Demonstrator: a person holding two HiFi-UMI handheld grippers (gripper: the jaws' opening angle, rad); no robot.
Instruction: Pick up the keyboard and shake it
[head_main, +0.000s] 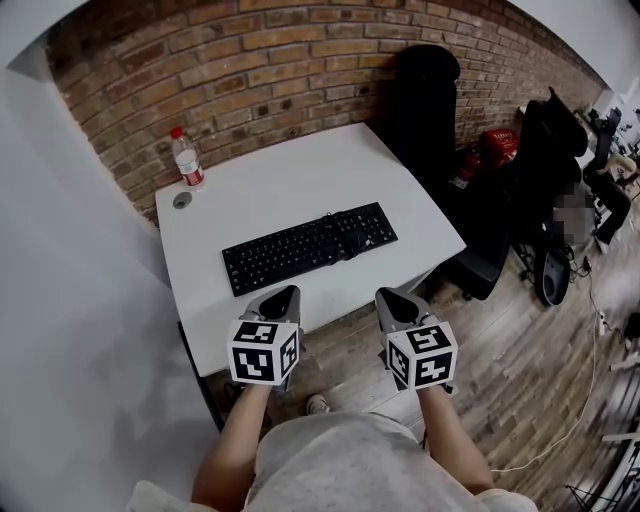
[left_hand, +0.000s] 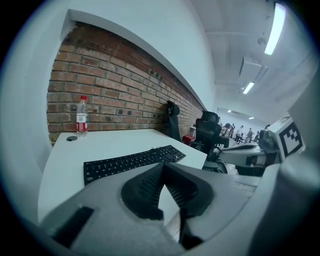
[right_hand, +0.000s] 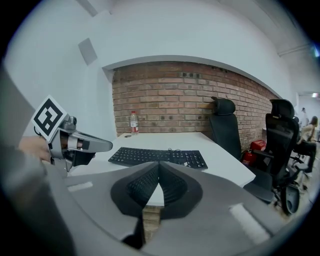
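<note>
keyboard (head_main: 309, 247): 1 | bottle (head_main: 187, 159): 1 | left claw (head_main: 287, 294), right claw (head_main: 391, 296): both closed, empty

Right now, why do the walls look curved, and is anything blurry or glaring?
Head view: the wide lens bows the brick wall and the white table. Left gripper view: the ceiling light strip glares, the near left hand-held gripper looks soft, and the corners are black. Right gripper view: the keyboard is fairly sharp, with the same dark round border.
</note>
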